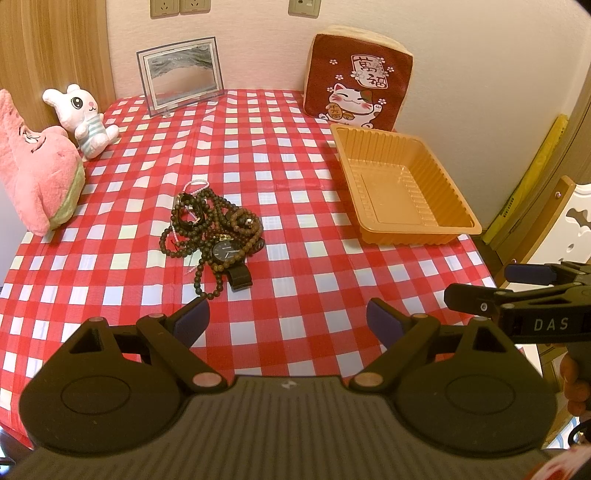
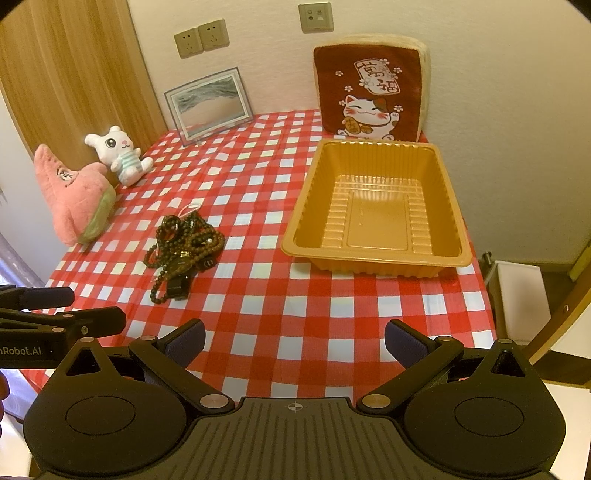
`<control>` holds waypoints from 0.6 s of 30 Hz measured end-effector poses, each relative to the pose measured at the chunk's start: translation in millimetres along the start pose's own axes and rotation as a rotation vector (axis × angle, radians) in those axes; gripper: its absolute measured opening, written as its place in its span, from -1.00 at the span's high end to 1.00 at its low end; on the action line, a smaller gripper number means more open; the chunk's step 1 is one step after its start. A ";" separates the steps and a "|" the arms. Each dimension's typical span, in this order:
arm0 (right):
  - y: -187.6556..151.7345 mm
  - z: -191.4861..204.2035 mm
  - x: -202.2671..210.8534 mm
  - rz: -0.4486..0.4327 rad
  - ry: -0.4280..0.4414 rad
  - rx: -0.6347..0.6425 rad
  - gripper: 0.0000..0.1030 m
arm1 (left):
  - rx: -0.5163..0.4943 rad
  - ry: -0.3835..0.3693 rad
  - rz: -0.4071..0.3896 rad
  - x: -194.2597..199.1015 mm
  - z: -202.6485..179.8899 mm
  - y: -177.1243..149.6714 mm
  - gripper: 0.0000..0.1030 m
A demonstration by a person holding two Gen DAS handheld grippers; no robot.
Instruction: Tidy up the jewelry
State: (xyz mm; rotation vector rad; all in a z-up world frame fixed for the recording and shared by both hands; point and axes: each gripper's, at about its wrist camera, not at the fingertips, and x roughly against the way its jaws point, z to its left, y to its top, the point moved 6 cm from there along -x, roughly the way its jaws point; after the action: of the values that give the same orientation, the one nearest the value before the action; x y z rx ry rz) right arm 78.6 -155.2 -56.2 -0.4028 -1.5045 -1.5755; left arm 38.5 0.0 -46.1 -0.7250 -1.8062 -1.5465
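Dark wooden bead bracelets and a black wristwatch (image 1: pixel 212 236) lie heaped at ten o'clock on the red-and-white checked tablecloth (image 1: pixel 295 258), well apart from the empty orange ribbed plastic tray (image 2: pixel 373 206) at two o'clock. The left gripper (image 1: pixel 288 321) and the right gripper (image 2: pixel 295 341), lettered "DAS", both hover with fingers spread and nothing between them.

Home: plush toys (image 1: pixel 40 162), gingham tablecloth (image 1: pixel 295 258), wall sockets (image 1: pixel 180 7).

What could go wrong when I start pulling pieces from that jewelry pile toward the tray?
1. The jewelry pile is tangled: bead strands loop over the watch, so grabbing one strand may drag several pieces along or snag.
2. The orange tray looks like thin, light plastic; a bump from the open right gripper could slide it toward the nearby table edge.
3. The open left gripper could catch the wrinkled checkered tablecloth when pinching low-lying beads.
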 end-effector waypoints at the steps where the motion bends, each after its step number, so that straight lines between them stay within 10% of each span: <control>1: 0.1 -0.1 0.0 0.000 0.000 0.000 -1.00 | 0.000 0.000 0.000 0.0 0.0 0.0 -0.77; 18: 1.1 -0.5 -1.4 -0.002 0.000 0.001 -1.00 | 0.000 0.000 -0.002 0.1 0.1 0.1 -0.77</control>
State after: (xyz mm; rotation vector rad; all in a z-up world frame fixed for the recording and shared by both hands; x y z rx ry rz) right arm 80.4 -154.9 -56.7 -0.4014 -1.5057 -1.5761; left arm 38.5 0.0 -46.0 -0.7237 -1.8074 -1.5474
